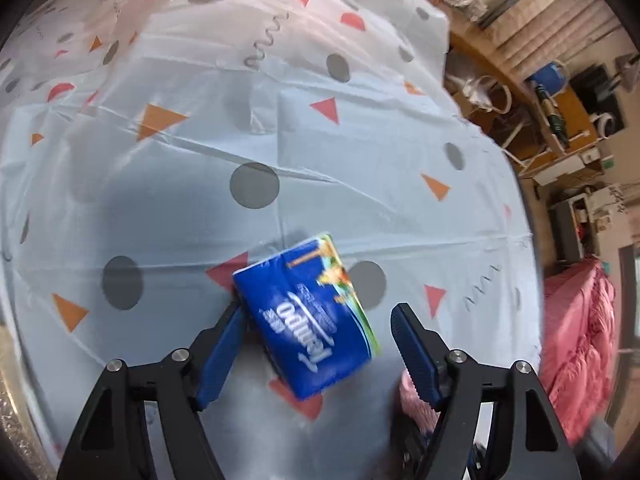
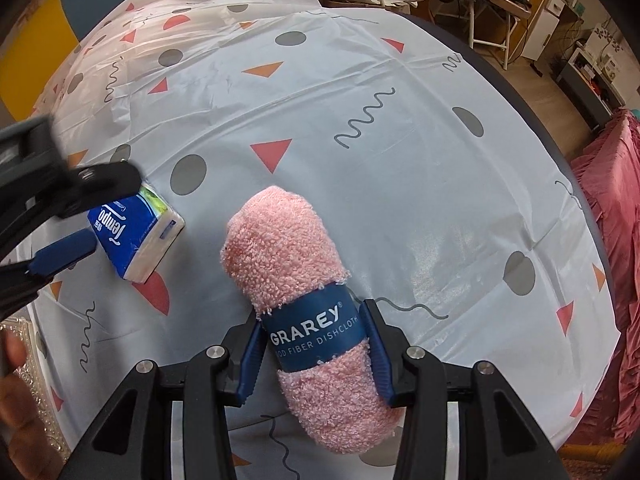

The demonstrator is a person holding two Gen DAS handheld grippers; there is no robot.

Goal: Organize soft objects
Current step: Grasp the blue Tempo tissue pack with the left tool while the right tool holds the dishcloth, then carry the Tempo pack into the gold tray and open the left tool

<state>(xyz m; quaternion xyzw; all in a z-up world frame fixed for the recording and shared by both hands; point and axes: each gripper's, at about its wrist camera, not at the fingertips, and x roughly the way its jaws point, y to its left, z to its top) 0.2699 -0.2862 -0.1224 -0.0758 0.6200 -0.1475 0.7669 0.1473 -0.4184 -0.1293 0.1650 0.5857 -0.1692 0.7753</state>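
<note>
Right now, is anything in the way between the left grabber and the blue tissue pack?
No, nothing visible. The tissue pack lies on the tablecloth between the open left gripper's fingers, one pad close beside it, the other apart. The pink dishcloth roll sits off to the side in the right gripper.

We see a blue Tempo tissue pack [image 1: 308, 316], white-sided with a green edge, lying flat and skewed on the patterned bench [image 2: 360, 120]. At about its three o'clock, apart from it, lies a rolled pink dishcloth [image 2: 296, 280], fluffy, wrapped by a blue GRAREY paper band [image 2: 316, 330] near its closer end.
</note>
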